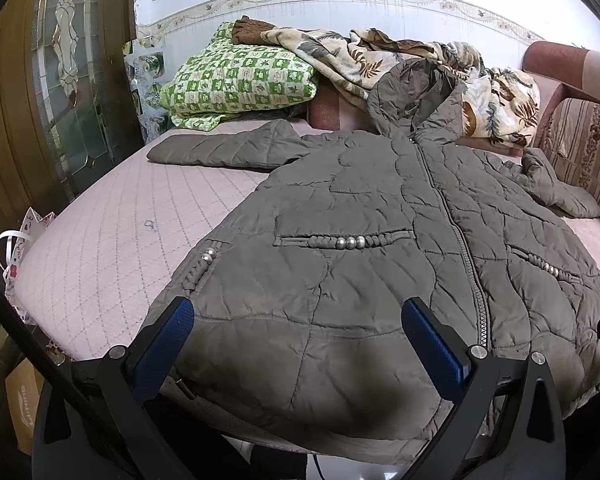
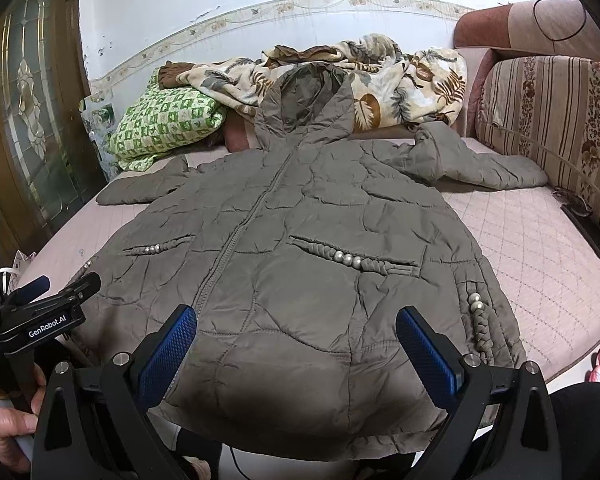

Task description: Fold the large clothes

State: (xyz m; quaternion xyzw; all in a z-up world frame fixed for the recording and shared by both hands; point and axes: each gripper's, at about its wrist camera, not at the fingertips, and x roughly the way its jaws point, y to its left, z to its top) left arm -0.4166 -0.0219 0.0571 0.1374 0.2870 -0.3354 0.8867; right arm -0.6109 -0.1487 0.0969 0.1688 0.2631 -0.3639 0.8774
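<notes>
the quilted coat (image 2: 296,240) lay flat, zipped, on the bed (image 2: 540,256); it looked bulky, soft, slippery, best pinched at hem corners or cuffs; left gripper (image 1: 298,340) and right gripper (image 2: 296,344) gaped wide, empty.

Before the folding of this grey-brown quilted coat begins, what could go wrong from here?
1. The grey-brown quilted hooded coat is puffy and looks slippery; the open left gripper and right gripper may pinch only the top layer.
2. Its hem overhangs the pink quilted mattress, so a pull might drag it off.
3. The hood rests on the leaf-patterned blanket and may snag it.
</notes>
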